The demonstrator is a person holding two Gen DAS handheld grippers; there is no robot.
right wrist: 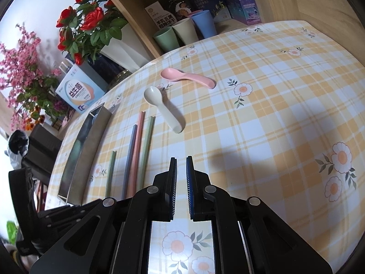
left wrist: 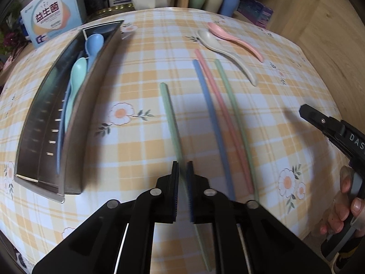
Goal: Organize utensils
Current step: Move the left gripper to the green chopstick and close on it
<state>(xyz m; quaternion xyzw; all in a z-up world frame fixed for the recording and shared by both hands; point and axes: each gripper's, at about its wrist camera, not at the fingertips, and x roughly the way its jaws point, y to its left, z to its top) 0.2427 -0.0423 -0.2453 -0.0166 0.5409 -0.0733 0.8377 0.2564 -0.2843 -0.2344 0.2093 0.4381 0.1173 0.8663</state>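
Utensils scattered on a checked, flower-print surface [left wrist: 141, 73]. A green chopstick [left wrist: 170, 118] sits between the left gripper [left wrist: 182, 171] pads, jaws closed narrow on it, its far end pointing away over the cloth; blurred near the tips, so whether it is lifted off the cloth is unclear. To its right lie three more chopsticks side by side, near touching: blue chopstick [left wrist: 212, 123], pink chopstick [left wrist: 219, 105], second green chopstick [left wrist: 235, 111]. Beyond them a white spoon [left wrist: 223, 50] and a pink spoon [left wrist: 237, 38], close together, bowls toward the far edge. At left a long metal tray [left wrist: 91, 105] holds a blue spoon [left wrist: 93, 44] and a teal spoon [left wrist: 76, 80], one behind the other. Right gripper [right wrist: 181, 166] hangs over bare cloth, well apart from the utensils, jaws nearly closed with only a thin gap, nothing between them; a hand [left wrist: 344, 205] grips its handle at the right edge of the left wrist view. At the back: three cups [right wrist: 182, 33], red flowers [right wrist: 89, 20], a light-blue box [left wrist: 51, 14].
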